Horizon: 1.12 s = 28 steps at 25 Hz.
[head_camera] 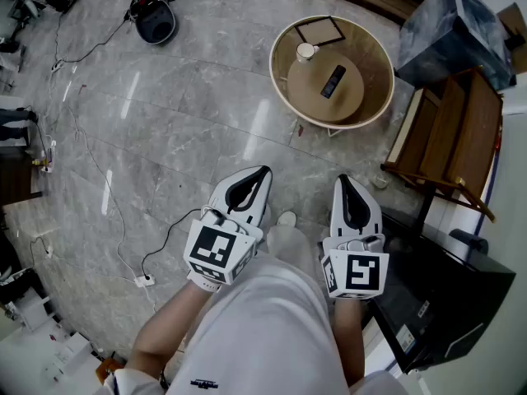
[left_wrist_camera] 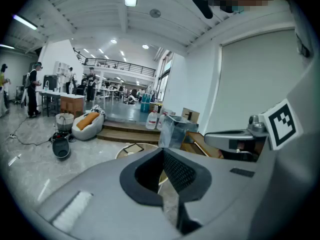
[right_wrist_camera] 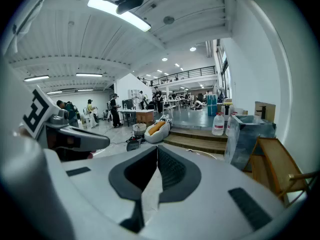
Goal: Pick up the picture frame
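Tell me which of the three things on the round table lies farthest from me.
The picture frame, the black-edged square; the white cup and the dark flat device sit nearer you.

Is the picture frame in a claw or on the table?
On the round table: the picture frame sits beside the cup; left claw and right claw are shut, empty.

The floor [head_camera: 189, 97] is glossy stone, the table [head_camera: 375, 60] matt wood (left gripper [head_camera: 262, 174]: smooth plastic).

Picture frame [head_camera: 320, 30] — thin, black (lying flat) — on round table [head_camera: 372, 54].
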Available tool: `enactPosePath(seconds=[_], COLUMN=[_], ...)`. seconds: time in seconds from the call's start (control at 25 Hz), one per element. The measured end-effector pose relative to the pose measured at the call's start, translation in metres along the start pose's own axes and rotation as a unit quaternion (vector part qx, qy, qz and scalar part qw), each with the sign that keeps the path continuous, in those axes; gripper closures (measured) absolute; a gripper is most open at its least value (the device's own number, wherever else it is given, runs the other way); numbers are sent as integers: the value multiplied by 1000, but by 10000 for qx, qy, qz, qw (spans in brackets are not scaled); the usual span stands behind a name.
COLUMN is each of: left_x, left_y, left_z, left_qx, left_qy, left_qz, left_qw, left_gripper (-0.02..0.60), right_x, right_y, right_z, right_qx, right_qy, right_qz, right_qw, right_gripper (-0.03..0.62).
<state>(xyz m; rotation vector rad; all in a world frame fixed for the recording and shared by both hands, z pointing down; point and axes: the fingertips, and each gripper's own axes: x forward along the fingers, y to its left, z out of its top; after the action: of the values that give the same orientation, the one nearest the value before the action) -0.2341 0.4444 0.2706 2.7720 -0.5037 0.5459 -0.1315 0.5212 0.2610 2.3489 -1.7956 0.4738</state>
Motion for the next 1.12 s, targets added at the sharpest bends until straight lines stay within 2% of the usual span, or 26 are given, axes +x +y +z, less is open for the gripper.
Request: enactPosePath(seconds=[0.2, 0.4, 0.52, 0.68, 0.88, 1.12], left_x=[-29, -48, -59, -61, -71, -60], left_y=[-41, -38, -14, 30, 87, 149], left_z=[-14, -20, -18, 11, 33, 56], left_qx=[-95, -235, -410, -341, -334, -96], left_qy=[-10, -109, -155, -405, -489, -626], left_qz=[-189, -224, -179, -85, -145, -129], left_qw=[9998, 9994, 9989, 9986, 9981, 9979], left_gripper=[578, 578, 578, 578, 578, 578], right_x=[-43, -44, -34, 4, 43, 90], right_y=[14, 24, 31, 43, 76, 98], right_z=[-11, -7, 7, 29, 24, 36], right_qx=[115, 643, 369, 273, 704, 919], right_qy=[10, -136, -187, -230, 259, 102], right_qz=[24, 225, 62, -40, -271, -405], right_qw=[9999, 9976, 9991, 9994, 9968, 9949], right_gripper=[588, 588, 588, 588, 588, 588])
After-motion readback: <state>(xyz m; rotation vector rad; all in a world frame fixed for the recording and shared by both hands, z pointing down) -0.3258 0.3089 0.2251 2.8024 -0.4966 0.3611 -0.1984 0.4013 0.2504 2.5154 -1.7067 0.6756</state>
